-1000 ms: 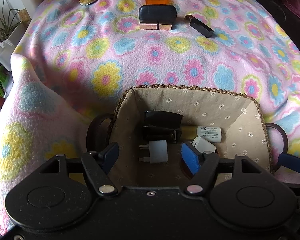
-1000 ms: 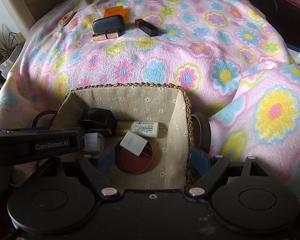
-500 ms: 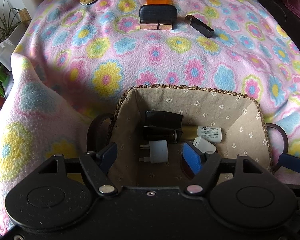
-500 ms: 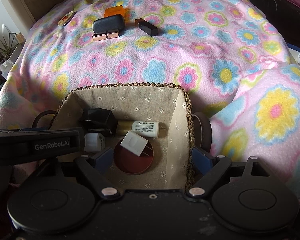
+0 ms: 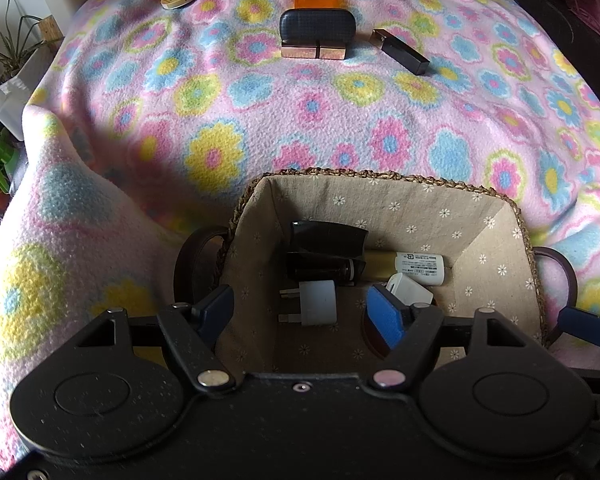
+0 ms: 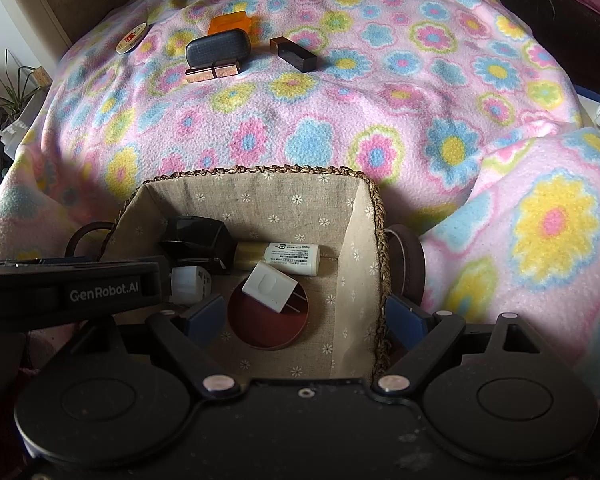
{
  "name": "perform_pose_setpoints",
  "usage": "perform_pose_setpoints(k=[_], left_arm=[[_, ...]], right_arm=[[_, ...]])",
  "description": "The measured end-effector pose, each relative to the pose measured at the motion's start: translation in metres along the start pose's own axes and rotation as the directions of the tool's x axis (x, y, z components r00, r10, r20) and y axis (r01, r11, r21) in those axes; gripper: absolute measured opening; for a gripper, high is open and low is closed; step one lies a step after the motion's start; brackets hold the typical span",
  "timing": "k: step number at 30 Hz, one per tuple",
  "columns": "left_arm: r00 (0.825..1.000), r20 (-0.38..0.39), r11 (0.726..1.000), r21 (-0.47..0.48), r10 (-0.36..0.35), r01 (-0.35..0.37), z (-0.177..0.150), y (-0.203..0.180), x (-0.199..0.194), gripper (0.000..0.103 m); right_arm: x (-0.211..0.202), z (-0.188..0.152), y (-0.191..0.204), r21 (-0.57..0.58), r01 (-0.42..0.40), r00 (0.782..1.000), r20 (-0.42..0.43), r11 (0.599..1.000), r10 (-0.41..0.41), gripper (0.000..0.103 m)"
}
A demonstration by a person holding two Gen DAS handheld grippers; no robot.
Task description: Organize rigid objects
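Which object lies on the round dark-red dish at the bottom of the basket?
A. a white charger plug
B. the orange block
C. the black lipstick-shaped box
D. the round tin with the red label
A: in the right wrist view the white charger plug rests on the round dark-red dish inside the basket; the other three things lie far off on the blanket.

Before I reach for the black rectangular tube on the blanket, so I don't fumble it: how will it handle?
The black tube looks stiff and probably light. Its flat sides suggest it won't roll. The glossy finish may slip, and the soft blanket could let it sink when pushed.
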State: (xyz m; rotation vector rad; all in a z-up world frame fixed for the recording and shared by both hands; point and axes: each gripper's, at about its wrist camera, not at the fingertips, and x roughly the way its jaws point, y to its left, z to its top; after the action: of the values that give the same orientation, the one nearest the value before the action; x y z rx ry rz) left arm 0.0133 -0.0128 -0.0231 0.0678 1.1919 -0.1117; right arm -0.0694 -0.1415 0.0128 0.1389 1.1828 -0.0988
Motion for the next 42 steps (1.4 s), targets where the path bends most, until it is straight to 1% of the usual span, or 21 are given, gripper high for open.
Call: perform_pose_setpoints(k=[9, 27, 36, 42], left_arm=[[1.000, -0.004, 1.000, -0.020, -0.008, 0.008, 0.000, 0.001, 0.001, 0.070], [1.000, -0.006, 1.000, -0.020, -0.004, 0.004, -0.001, 0.001, 0.001, 0.070], [1.000, 0.017, 1.000, -0.026, 0.009, -0.009, -0.002, 0.002, -0.004, 0.070], [0.999, 0.049, 0.999, -0.036, 0.019, -0.017, -0.002, 0.004, -0.011, 0.070]], right_arm=[[0.001, 0.000, 0.002, -0.010, 0.006, 1.000, -0.004, 1.000, -0.006, 0.089], [0.001, 0.000, 0.001, -0.005, -0.002, 1.000, -0.004, 1.000, 0.002, 0.089], [-0.001, 0.000, -0.001, 0.000, 0.001, 1.000, 0.001, 1.000, -0.001, 0.089], [-0.004, 0.002, -0.002, 0.010, 0.004, 1.000, 0.002, 1.000, -0.004, 0.090]])
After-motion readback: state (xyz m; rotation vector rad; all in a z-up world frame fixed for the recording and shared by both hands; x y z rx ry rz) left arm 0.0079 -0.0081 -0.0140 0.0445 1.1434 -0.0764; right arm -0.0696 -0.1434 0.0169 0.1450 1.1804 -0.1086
